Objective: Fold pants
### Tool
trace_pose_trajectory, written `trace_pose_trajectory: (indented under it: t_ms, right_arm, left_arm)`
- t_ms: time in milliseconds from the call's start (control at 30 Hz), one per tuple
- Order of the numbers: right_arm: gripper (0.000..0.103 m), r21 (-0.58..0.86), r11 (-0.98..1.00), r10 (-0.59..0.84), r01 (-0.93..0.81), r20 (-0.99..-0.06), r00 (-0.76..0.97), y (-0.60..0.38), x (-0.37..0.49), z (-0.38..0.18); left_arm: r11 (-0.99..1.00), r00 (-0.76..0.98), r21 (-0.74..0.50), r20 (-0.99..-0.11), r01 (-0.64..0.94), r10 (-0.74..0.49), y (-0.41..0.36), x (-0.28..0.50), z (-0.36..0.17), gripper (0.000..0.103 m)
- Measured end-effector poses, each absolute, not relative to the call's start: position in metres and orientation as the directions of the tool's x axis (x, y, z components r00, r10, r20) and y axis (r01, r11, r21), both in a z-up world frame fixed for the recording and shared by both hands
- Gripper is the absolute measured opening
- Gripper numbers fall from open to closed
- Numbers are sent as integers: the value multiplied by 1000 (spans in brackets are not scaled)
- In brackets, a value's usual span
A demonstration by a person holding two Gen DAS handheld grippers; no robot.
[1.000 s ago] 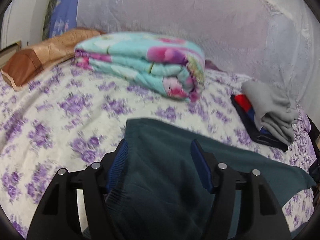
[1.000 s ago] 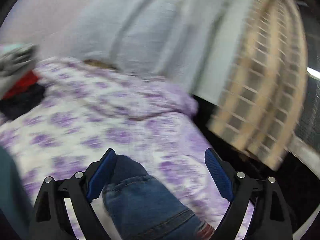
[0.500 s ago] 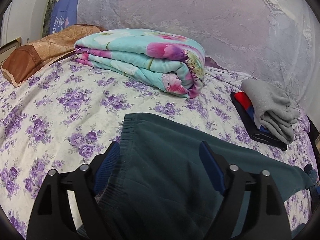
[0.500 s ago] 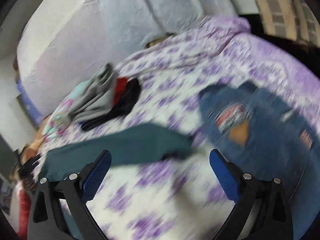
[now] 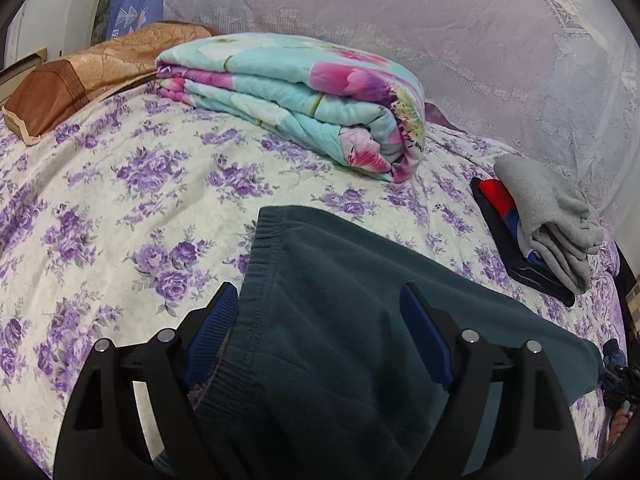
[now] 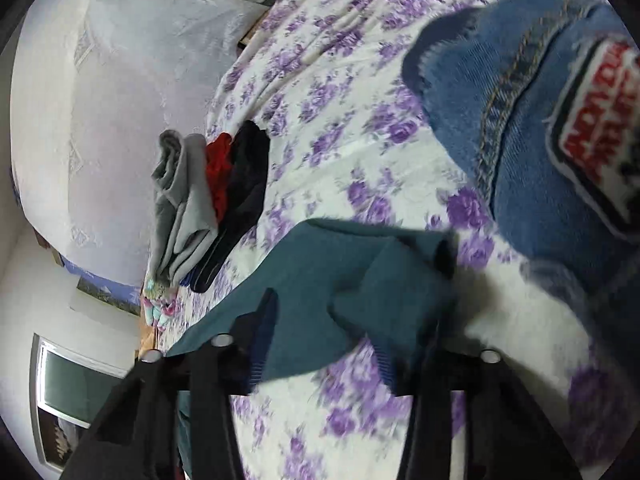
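Across the lower centre of the left wrist view, the teal pants (image 5: 360, 320) lie on the floral bedsheet (image 5: 120, 208); the left gripper (image 5: 320, 332) stands wide, straddling the waistband. Right gripper (image 6: 320, 340), blurred, is closing around the leg cuffs; contact uncertain.

The dark teal fleece pants (image 5: 360, 300) look soft and matt, with a ribbed, gathered waistband. Beneath them the purple-flowered cotton bedsheet (image 5: 120, 200) is thin, matt and faintly creased. The folded turquoise floral quilt (image 5: 296, 96) is puffy stitched cloth with a slight sheen. The brown satin pillow (image 5: 80, 76) shines and crinkles. The folded grey fleece garment (image 5: 556, 220) is fuzzy and dull. The blue denim jeans (image 6: 520, 128) show coarse twill weave, tan stitching and an embroidered patch. The white lace curtain (image 5: 440, 40) is sheer and patterned.
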State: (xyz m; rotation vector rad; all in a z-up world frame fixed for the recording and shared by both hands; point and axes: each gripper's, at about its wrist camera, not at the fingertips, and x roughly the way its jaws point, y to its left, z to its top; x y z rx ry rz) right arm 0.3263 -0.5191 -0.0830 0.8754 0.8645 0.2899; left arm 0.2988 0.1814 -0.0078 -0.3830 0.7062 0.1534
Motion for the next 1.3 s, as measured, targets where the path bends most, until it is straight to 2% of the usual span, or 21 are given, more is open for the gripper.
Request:
trace_pose_trajectory:
  t_ms: [133, 267, 367, 433, 467, 533, 633, 667, 733, 800, 867, 933, 1000, 1033, 1233, 1300]
  right_arm:
    - [37, 734, 670, 524, 108, -571, 632, -519, 318, -79]
    - [46, 747, 651, 515, 135, -565, 644, -532, 310, -75]
    - [46, 761, 628, 520, 162, -566, 640, -535, 316, -81]
    - [23, 754, 632, 500, 181, -574, 648, -534, 321, -86]
    - [4, 731, 654, 464, 196, -592, 659, -533, 324, -85]
    - [4, 695, 701, 429, 156, -587, 687, -526, 332, -69]
    - [3, 649, 760, 414, -24, -456, 788, -516, 332, -4]
    - [4, 630, 775, 402, -41, -442, 802, -516, 329, 9]
    - [4, 571, 821, 377, -18, -518, 768, -515, 332, 2]
    - [4, 500, 863, 312, 71, -639, 703, -517, 334, -34]
    - [4, 562, 820, 360, 109, -654, 665, -527, 330, -65]
    - [8, 591, 798, 382, 117, -646, 661, -532, 325, -76]
    - [33, 572, 814, 372, 98, -644, 669, -532, 320, -75]
    - [36, 566, 820, 372, 79, -633, 679, -532, 317, -72]
    - [39, 474, 879, 301, 56, -640, 707, -529, 295, -77]
    - [59, 526, 851, 357, 20, -605, 712, -537, 282, -75]
  left_arm:
    - [918, 746, -294, -666, -264, 2, 182, 301, -10, 80]
    - [919, 744, -294, -668, -265, 1, 181, 302, -11, 80]
    - [917, 739, -294, -673, -268, 1, 181, 303, -12, 80]
    - [915, 738, -298, -675, -272, -1, 182, 303, -13, 80]
    - [914, 737, -302, -676, -273, -3, 183, 303, -13, 80]
    - [907, 734, -316, -679, -279, -11, 187, 304, -15, 80]
    - [889, 729, -349, -684, -297, -25, 194, 304, -19, 80]
    - [882, 730, -362, -683, -302, -30, 197, 303, -20, 80]
    - [876, 730, -374, -683, -305, -38, 199, 304, -21, 80]
    - [880, 727, -368, -686, -301, -38, 197, 304, -21, 80]
    - [890, 729, -349, -684, -294, -28, 193, 304, -19, 80]
    - [896, 730, -335, -683, -291, -18, 190, 303, -18, 81]
    - [895, 727, -334, -686, -294, -17, 191, 304, -18, 85]
    - [894, 727, -337, -687, -296, -18, 192, 303, -19, 85]
    - [883, 725, -351, -689, -313, -17, 197, 303, -20, 85]
    - [882, 732, -357, -681, -307, -21, 199, 299, -16, 85]
